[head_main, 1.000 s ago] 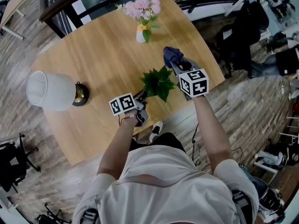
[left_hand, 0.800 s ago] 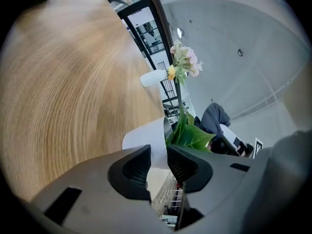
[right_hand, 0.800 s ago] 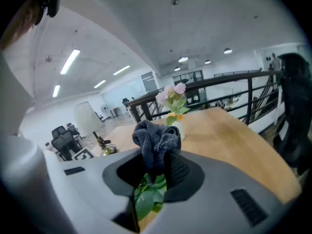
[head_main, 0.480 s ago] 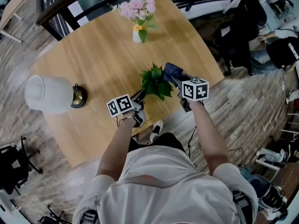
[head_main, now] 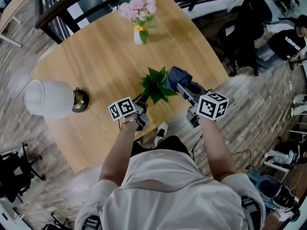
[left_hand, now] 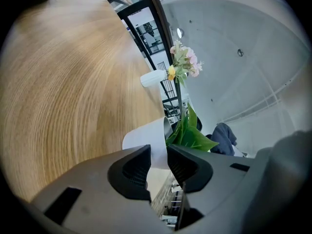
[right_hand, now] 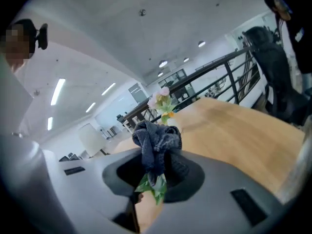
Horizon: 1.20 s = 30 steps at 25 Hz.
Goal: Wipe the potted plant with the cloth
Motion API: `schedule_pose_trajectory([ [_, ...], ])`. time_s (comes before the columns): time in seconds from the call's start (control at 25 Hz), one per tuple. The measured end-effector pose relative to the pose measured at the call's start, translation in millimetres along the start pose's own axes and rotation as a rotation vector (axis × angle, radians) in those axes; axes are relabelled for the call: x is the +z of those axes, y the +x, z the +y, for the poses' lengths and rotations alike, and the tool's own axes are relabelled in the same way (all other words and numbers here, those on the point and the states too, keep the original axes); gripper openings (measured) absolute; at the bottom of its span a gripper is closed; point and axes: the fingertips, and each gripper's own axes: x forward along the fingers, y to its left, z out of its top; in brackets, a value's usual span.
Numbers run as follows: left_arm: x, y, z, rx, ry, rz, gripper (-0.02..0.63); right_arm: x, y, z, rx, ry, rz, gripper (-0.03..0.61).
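We clamp the left gripper (left_hand: 158, 157), apparently on the white pot (left_hand: 146, 139) of the potted plant (head_main: 155, 84), to steady it while the right gripper (right_hand: 158, 167), clenched on the dark cloth (right_hand: 157, 139), hovers just right of the plant's leaves (right_hand: 155, 186), ready to wipe.

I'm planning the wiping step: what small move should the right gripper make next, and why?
Probably slide the cloth outward along a leaf. The right gripper holds the cloth beside the plant, a leaf lies by its jaws, and the left gripper grips the pot.
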Motion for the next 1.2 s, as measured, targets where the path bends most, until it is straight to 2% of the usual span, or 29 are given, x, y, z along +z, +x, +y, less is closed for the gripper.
schedule_pose_trajectory([
  [0.12,0,0,0,-0.001,0.004,0.0,0.106,-38,11,1,0.048,0.101,0.12,0.137],
  [0.2,1,0,0,-0.002,0.008,0.0,0.106,-65,17,-13,0.028,0.162,0.187,0.137],
  [0.28,1,0,0,-0.004,0.01,0.0,0.106,-82,19,-36,-0.054,0.178,0.209,0.136],
  [0.44,1,0,1,-0.006,0.008,0.002,0.107,-91,2,-82,-0.277,0.134,0.199,0.135],
  [0.52,1,1,1,-0.006,0.008,0.002,0.107,-85,-10,-86,-0.331,0.077,0.164,0.135],
  [0.56,1,1,1,-0.007,0.007,0.003,0.107,-77,-15,-81,-0.331,0.05,0.126,0.135],
  [0.64,1,1,1,-0.007,0.006,0.004,0.107,-53,-24,-58,-0.291,0.004,0.025,0.135],
  [0.72,1,0,1,-0.006,0.007,0.004,0.107,-29,-29,-25,-0.212,-0.029,-0.061,0.135],
  [0.84,2,0,1,-0.005,0.008,0.001,0.107,-16,-17,29,-0.026,-0.018,-0.082,0.135],
  [0.92,2,0,1,-0.005,0.008,0.001,0.107,-24,0,58,0.094,-0.006,-0.032,0.135],
  [1.0,1,0,1,-0.006,0.006,0.001,0.107,-41,18,74,0.171,-0.016,0.055,0.135],
  [1.12,1,1,1,-0.009,0.003,0.002,0.107,-71,38,77,0.228,-0.02,0.193,0.136],
  [1.2,1,2,1,-0.011,0.0,0.001,0.107,-91,44,68,0.222,-0.028,0.266,0.136],
])
